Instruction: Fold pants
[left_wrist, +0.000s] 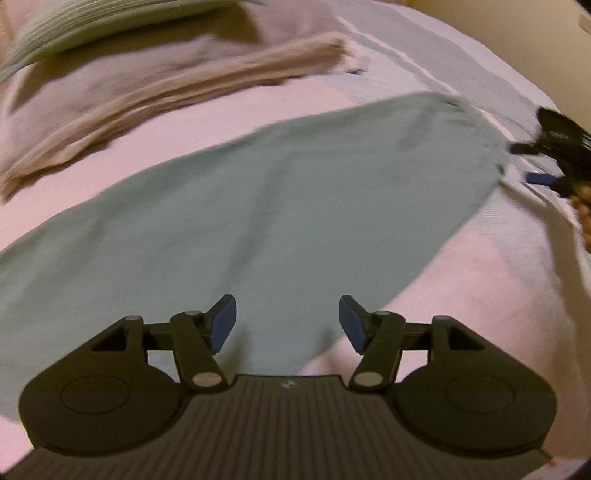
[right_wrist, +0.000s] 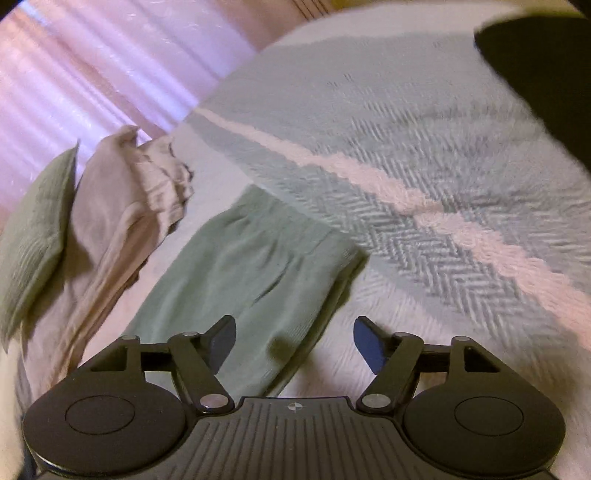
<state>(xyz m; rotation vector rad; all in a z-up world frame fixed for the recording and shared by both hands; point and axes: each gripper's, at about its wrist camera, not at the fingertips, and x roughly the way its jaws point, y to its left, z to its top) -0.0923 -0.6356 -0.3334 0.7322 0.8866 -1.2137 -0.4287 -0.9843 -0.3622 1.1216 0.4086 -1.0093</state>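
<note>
Hovering both released, my left gripper (left_wrist: 288, 319) and right gripper (right_wrist: 294, 343) hang over the green pants (left_wrist: 258, 221) lying mid-bed (left_wrist: 480, 277) (folded lengthwise, I judge); next, grasping 1 end.

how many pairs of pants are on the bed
2. The green pants lie flat on the bedspread, right ahead of both open grippers. The beige pants lie beyond them, beside a green pillow. More could lie outside these views.
</note>
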